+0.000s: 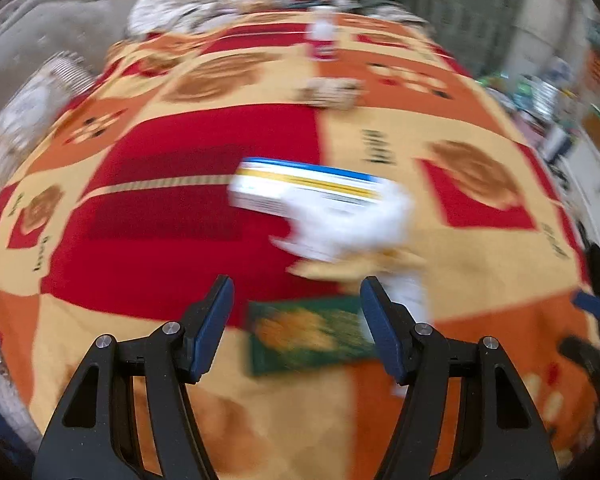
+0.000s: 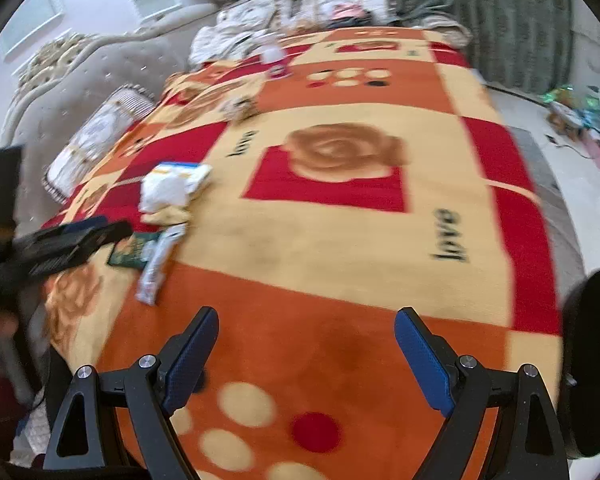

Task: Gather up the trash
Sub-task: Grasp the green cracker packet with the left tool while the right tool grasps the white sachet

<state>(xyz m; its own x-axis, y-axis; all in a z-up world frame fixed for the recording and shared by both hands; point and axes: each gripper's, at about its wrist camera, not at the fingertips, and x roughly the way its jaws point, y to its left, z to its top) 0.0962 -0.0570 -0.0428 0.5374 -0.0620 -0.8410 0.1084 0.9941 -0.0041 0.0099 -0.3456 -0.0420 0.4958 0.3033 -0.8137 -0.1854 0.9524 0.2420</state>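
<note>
The trash, a white box (image 1: 304, 192), crumpled tissue (image 1: 356, 228) and a green packet (image 1: 308, 336), lies mid-frame on the bed's blanket (image 1: 180, 240). All looks light and crushable; I'd pinch the packet's edge. Left claw (image 1: 296, 324) open over the packet, right claw (image 2: 306, 356) open and empty.

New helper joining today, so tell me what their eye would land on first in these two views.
First the loud red, orange and cream blanket with roses and the word "love", covering the whole bed. Next the small pile of litter near its left side in the right wrist view: a white and blue box, crumpled white paper, a green packet and a long silvery wrapper. Both the left gripper and right gripper hang open and empty.
</note>
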